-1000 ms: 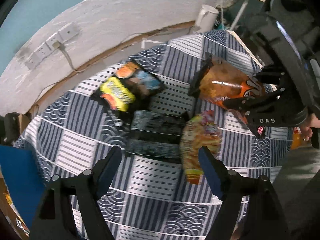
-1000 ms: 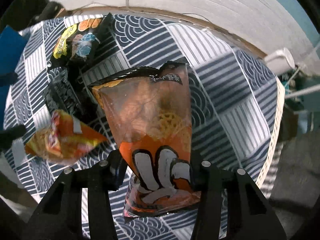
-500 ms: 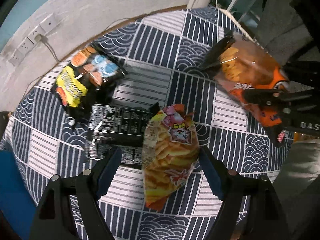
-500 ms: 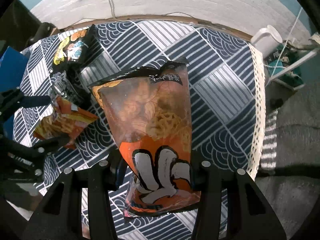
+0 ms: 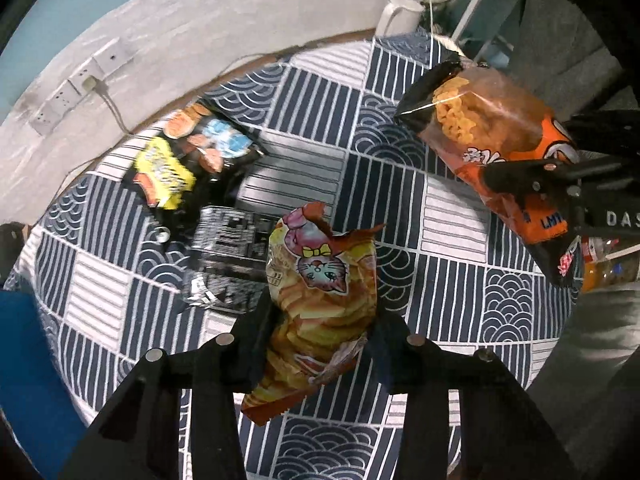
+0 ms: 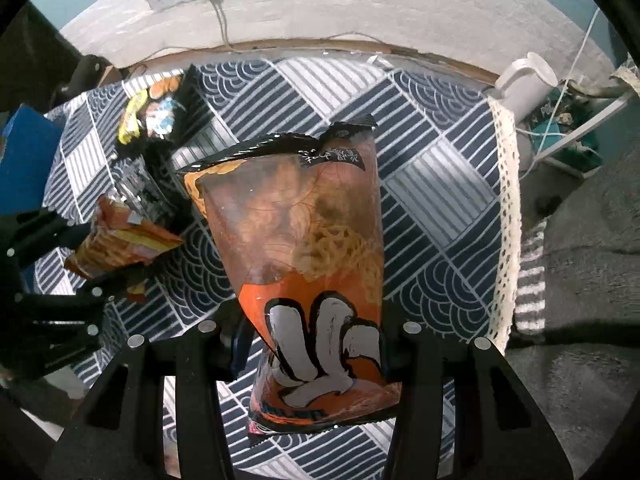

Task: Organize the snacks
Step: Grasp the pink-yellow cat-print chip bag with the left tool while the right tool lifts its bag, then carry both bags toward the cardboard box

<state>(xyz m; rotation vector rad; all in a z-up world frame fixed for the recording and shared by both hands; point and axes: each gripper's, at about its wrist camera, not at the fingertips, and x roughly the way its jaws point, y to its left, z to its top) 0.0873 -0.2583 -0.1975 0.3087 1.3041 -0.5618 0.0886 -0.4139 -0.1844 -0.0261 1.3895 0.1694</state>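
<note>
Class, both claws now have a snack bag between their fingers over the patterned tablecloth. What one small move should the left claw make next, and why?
Probably lift straight up. The left claw has just been closing, and the yellow-orange cat-print chip bag now sits pinched between its fingers, low over the navy-and-white tablecloth. The right claw already holds its orange crinkly noodle-snack bag aloft. A short rise would confirm the grip.

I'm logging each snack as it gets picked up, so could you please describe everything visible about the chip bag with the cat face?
The cat-face chip bag is a glossy, crinkled foil packet printed with golden chips, a teal cat with a yellow bow and a pink-red top. Its top edge looks torn. It stands tilted between the left gripper fingers, which have just closed on its lower sides. Whether its bottom corner touches the patterned tablecloth is unclear.
</note>
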